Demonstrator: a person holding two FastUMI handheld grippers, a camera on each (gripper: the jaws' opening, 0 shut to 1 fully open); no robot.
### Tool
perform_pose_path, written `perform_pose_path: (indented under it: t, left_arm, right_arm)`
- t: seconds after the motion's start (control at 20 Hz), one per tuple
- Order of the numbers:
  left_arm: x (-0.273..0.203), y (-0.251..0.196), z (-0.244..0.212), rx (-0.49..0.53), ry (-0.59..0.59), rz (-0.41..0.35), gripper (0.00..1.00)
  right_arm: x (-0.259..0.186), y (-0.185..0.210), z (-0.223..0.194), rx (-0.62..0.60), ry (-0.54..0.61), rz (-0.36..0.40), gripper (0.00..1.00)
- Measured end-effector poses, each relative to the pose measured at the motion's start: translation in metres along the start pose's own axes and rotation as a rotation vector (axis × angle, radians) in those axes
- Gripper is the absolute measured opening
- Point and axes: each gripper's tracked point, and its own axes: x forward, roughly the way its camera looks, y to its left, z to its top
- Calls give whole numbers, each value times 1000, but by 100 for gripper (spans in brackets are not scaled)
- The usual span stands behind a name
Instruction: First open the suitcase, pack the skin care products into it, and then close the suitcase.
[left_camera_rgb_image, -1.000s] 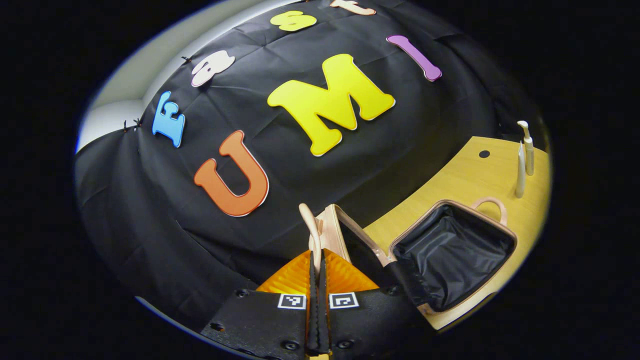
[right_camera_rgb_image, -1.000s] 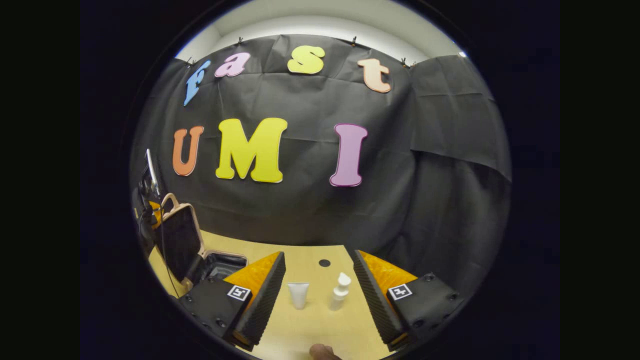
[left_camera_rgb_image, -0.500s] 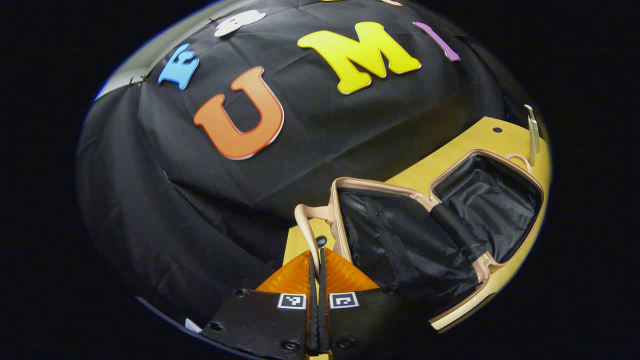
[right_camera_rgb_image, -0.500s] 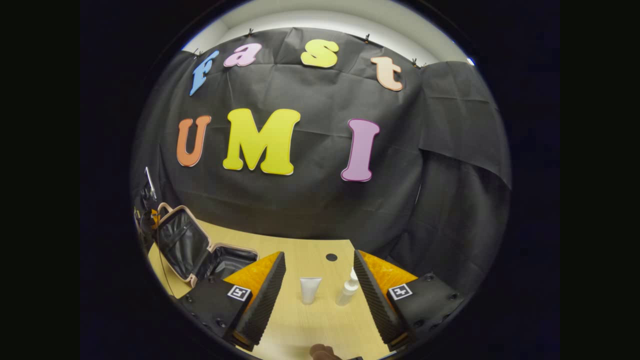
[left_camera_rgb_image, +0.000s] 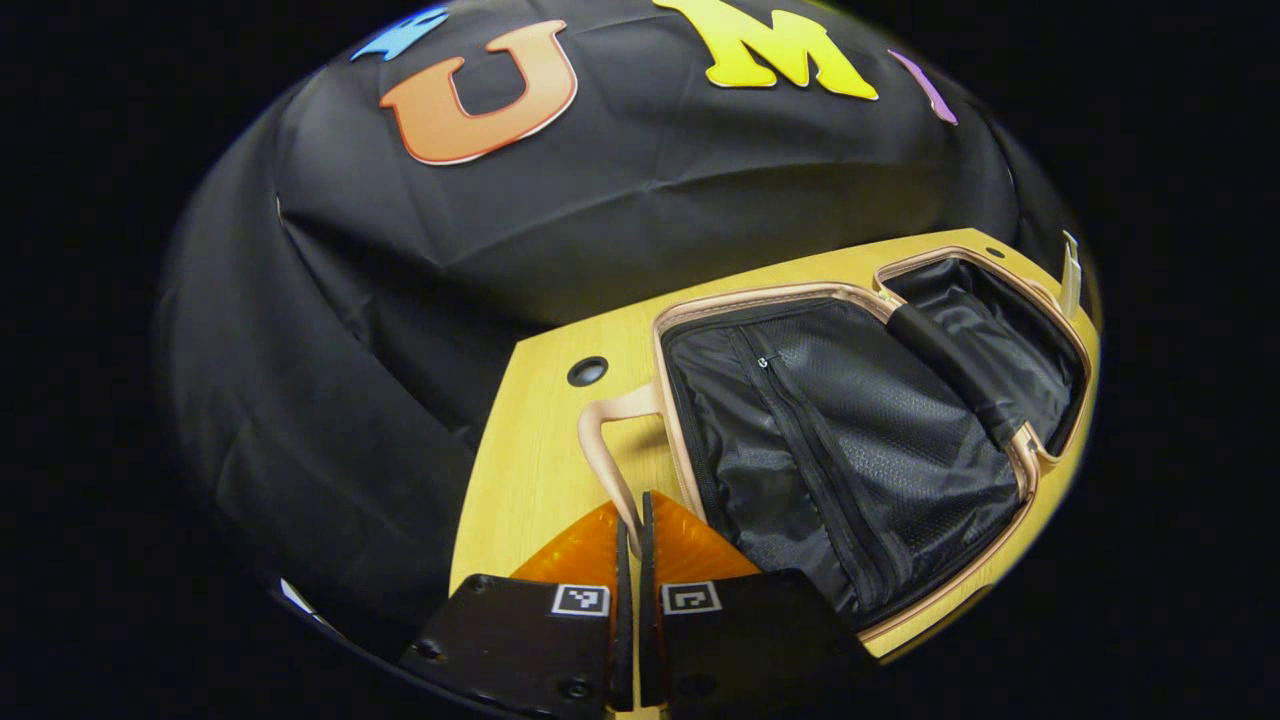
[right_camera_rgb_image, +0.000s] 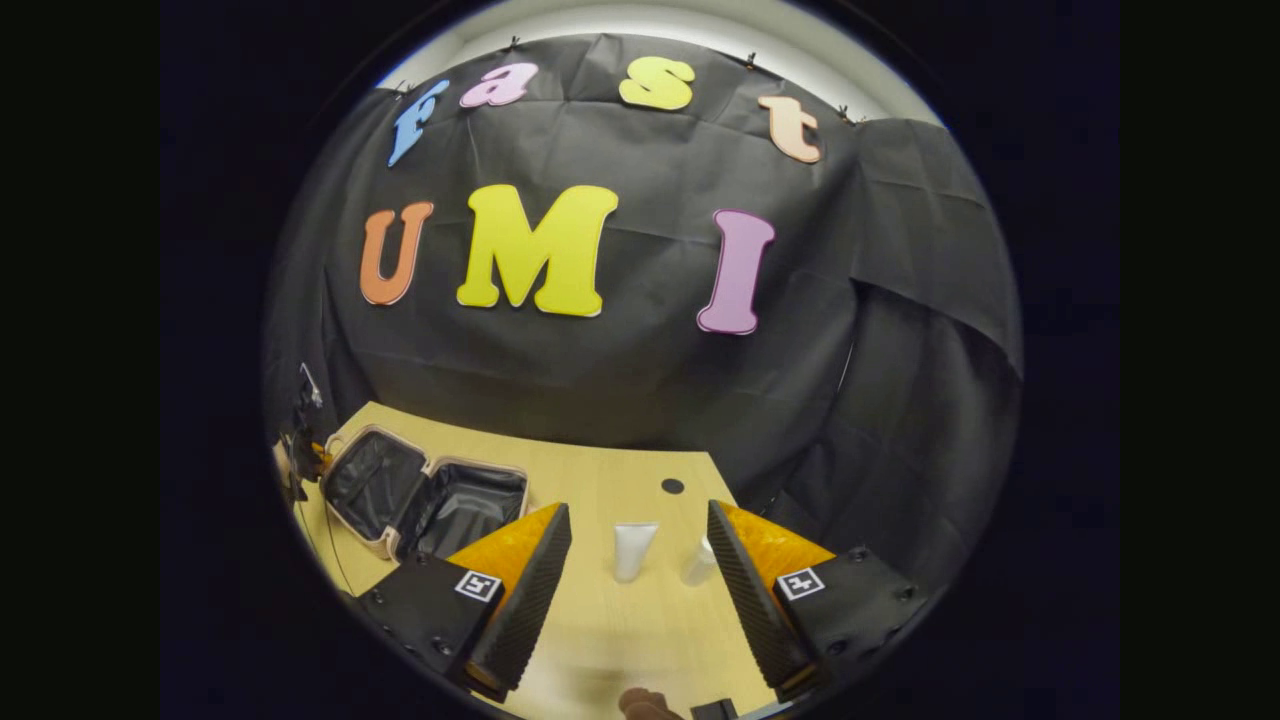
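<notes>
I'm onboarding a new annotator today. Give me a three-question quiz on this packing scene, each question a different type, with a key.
1. True or false: the suitcase lies open on the table.
2. Multiple choice: the left gripper is
A. open above the table
B. shut on the suitcase handle
C. shut on a tube
3. Fill in: in the right gripper view, the white tube and the bottle stand on the table between the open fingers of the right gripper; how many products are already in the suitcase?

Key
1. True.
2. B.
3. None; both lined halves hold nothing.
</notes>
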Motion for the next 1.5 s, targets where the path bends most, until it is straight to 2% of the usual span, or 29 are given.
perform_pose_path:
  t: [0.1,0.15,0.25,0.4,0.55,0.7,0.9,1.0,1.3,1.5]
  left_arm:
    - [6,-5,-8,-13,18,-24,10]
    - [9,-1,-13,-8,30,-8,11]
    - [9,7,-13,-12,17,14,42]
    - [1,24,-12,-21,27,81,70]
    - [-24,12,6,-67,-19,88,100]
    - [-53,-19,34,-100,-81,74,97]
    - [-87,-91,73,-113,-140,34,97]
    - [-102,-139,89,-104,-153,-6,97]
    - [-142,-302,131,-30,-210,-195,99]
    - [-151,-393,155,-18,-205,-272,99]
  right_arm:
    - [-1,1,-4,-12,9,-1,81]
    - [-3,0,-5,-14,9,0,81]
    - [-5,-2,-5,-21,6,0,81]
    - [-5,-6,-8,-27,4,10,81]
    - [-3,-13,-13,-33,-4,26,81]
    - [0,-26,-19,-32,-10,48,81]
    - [9,-56,-27,-29,-22,82,81]
    - [16,-71,-33,-16,-17,104,81]
    - [38,-116,-49,-16,-15,160,81]
    - [47,-144,-61,-30,-2,201,81]
